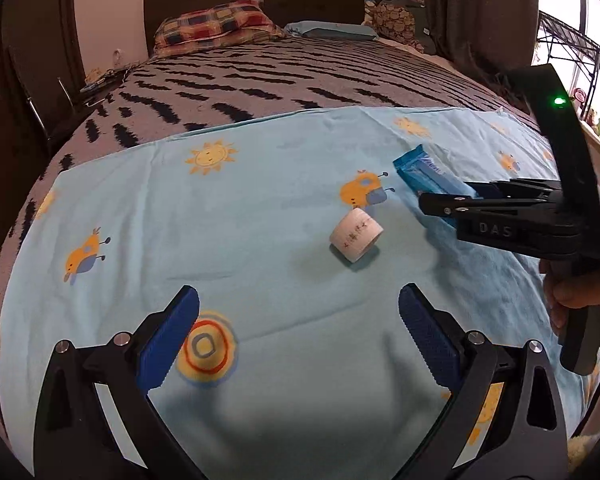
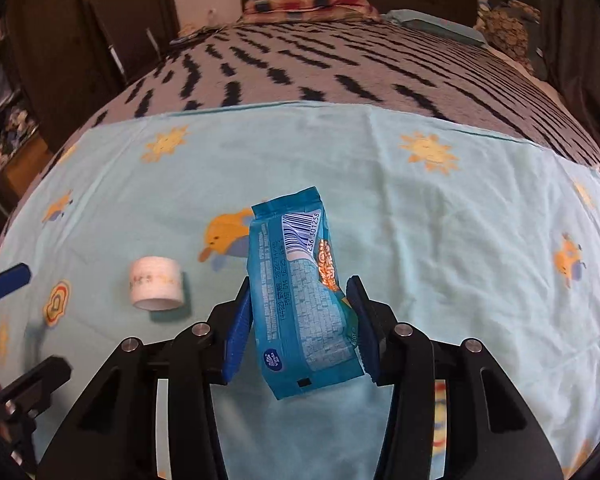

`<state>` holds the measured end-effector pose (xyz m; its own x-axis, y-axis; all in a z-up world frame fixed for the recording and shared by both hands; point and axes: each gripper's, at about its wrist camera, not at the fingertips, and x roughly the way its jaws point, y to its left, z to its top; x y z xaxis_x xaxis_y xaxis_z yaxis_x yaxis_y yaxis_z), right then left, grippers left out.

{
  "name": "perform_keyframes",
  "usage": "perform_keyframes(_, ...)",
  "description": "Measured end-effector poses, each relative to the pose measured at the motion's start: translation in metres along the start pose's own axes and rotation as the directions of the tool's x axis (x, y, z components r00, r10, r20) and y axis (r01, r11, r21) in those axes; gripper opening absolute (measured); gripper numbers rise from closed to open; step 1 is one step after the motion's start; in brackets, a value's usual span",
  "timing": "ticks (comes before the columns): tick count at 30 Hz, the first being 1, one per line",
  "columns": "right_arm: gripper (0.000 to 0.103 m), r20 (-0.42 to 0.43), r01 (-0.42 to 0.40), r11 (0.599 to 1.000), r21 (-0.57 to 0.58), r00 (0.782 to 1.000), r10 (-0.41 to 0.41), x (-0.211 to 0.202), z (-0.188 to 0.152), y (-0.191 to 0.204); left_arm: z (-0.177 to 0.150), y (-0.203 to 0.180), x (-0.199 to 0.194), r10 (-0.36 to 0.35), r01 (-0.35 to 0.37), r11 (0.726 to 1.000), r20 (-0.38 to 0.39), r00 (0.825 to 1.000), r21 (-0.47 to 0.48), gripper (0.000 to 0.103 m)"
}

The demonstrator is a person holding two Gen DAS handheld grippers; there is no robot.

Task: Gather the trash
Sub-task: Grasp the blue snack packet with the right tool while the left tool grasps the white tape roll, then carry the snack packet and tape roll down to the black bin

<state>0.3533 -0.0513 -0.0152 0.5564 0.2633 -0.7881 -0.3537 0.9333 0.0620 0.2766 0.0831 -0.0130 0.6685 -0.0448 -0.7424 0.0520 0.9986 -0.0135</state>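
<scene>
I've got the blue snack wrapper (image 2: pixel 300 304) pinched between the fingers (image 2: pixel 238 336) of the right gripper (image 2: pixel 300 320), clenched on its long sides, with the barcode end sticking out forward. Whether it is lifted off the light blue sheet (image 2: pixel 440 248) or only resting there, I can't quite tell from my right wrist view.

My left gripper (image 1: pixel 298 340) hangs over the sheet with its fingers spread wide and nothing between them. The white tape roll (image 1: pixel 356 237) lies on its side on the sheet, ahead of those open fingers and slightly right, near the wrapper but not touching it.

So, as I judge it, one piece of trash is in hand and one is yet to be picked up. I see no bin or bag in either view, so nothing looks deposited. What's left: close the left fingers around the roll, then carry both to wherever the trash goes. The bed (image 1: pixel 300 76) beyond the sheet shows no other litter that I can make out.
</scene>
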Motion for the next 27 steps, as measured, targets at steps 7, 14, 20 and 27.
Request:
perform_keyframes(7,0.047,0.047,0.029,0.999,0.044,0.998,-0.031,-0.032,-0.016,-0.031,0.022,-0.021,0.040,-0.014,0.013,0.999,-0.024,1.000,-0.038,0.095)
perform_keyframes(14,0.047,0.066,0.014,1.000,0.028,0.998,-0.016,-0.051,-0.036,-0.037,0.034,-0.038,0.074,-0.024,0.021,0.999,-0.080,0.997,-0.040,0.060)
perform_keyframes(20,0.047,0.082,-0.006,0.999,0.045,0.997,0.002,-0.067,-0.051,-0.042,0.035,-0.037,0.071,-0.039,0.036,0.999,-0.084,0.996,-0.038,0.037)
perform_keyframes(27,0.047,0.104,-0.023,0.997,0.068,0.994,0.016,-0.098,-0.072,-0.043,0.018,-0.038,0.021,-0.032,0.032,0.999,-0.046,0.998,-0.008,0.036)
